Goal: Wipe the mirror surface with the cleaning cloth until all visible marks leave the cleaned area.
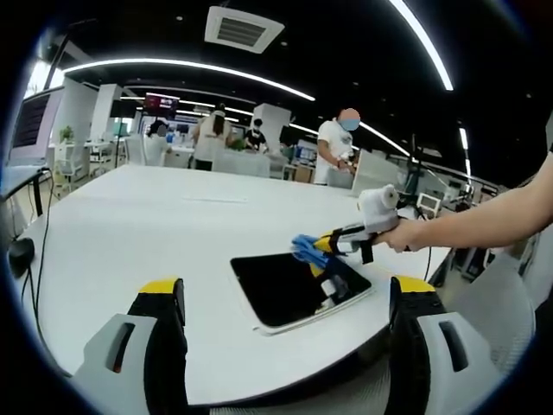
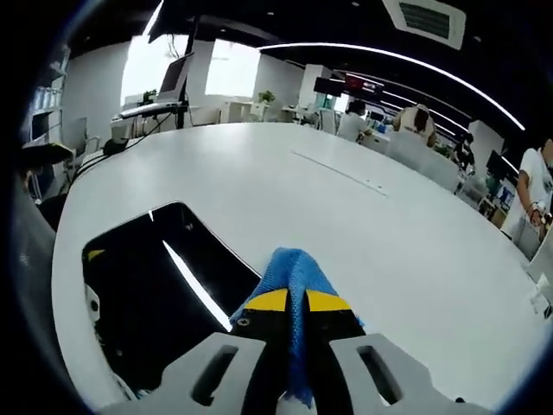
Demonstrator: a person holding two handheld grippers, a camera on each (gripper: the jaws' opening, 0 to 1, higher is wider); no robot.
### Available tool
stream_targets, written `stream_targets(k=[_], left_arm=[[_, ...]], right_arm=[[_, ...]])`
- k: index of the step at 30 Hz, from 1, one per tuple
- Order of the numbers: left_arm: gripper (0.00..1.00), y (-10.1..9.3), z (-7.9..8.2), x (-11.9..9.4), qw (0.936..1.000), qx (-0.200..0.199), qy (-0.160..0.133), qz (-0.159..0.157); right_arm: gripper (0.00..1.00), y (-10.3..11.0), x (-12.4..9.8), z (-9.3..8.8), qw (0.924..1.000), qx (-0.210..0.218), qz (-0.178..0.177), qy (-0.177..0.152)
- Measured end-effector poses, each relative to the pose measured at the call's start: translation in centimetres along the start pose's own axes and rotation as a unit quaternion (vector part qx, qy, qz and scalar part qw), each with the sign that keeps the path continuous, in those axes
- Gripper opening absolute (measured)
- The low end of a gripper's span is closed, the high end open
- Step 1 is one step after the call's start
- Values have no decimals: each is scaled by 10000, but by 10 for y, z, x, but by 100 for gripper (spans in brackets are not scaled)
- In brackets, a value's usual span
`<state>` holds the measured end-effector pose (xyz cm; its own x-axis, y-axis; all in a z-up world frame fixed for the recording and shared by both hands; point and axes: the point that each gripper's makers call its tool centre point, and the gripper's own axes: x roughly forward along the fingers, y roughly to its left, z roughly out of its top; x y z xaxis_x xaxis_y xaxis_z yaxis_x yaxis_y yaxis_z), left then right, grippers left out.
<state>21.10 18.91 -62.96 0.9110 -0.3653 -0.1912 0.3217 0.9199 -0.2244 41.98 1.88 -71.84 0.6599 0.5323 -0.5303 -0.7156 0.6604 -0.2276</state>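
Pinched in the right claw (image 2: 289, 316), blue cloth (image 2: 294, 272) overhangs the mirror (image 2: 147, 285) edge; left claw (image 1: 289, 298) gapes empty.

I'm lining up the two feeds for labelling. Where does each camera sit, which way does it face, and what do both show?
Left gripper view: rides on the left gripper, held back from the table, facing across it to the mirror; its own open jaws, the right gripper and the person's forearm show.
Right gripper view: rides on the right gripper, low by the mirror, facing along the table; its jaws pinch the blue cleaning cloth.
Shared: mirror, cloth, table, office.
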Motion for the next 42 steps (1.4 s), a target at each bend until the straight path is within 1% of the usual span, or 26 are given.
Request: stream_targets(k=[2,3,4,5,7,11,15,21,28,34,36,38,42], left_arm=[[98,0,1,0,10000,2,-30,12],[98,0,1,0,10000,2,-24,12],[98,0,1,0,10000,3,-21,12],[98,0,1,0,10000,3,-29,14],[98,0,1,0,10000,3,-31,15],[98,0,1,-1,10000,2,-37,10],[98,0,1,0,10000,3,-46,3],[98,0,1,0,10000,3,-32,2],[97,0,0,0,10000,8,-15,-16],[97,0,0,0,10000,9,-15,-24],[97,-1,0,0,10000,10,-15,-26],[97,-1,0,0,10000,11,-13,-27],[97,-1,0,0,10000,14,-1,-37]], right_arm=[[0,-1,-3,6,10000,39,7,-62],[0,-2,-4,8,10000,-17,-14,-83],[0,-4,-5,9,9995,-301,-49,-35],[0,-4,-6,10,9995,-317,-41,-30],[0,-4,-9,11,9998,-192,-38,-57],[0,-6,-15,11,9997,-207,-80,-55],[0,-13,-22,7,9998,-128,-145,-36],[0,-16,-34,-4,9998,-119,-171,53],[0,-25,-47,-16,9995,-12,-301,132],[0,-30,-59,-31,9989,-9,-376,263],[0,-32,-61,-36,9988,89,-411,264],[0,-35,-63,-43,9984,151,-441,334],[0,-34,-67,-54,9978,265,-452,408]])
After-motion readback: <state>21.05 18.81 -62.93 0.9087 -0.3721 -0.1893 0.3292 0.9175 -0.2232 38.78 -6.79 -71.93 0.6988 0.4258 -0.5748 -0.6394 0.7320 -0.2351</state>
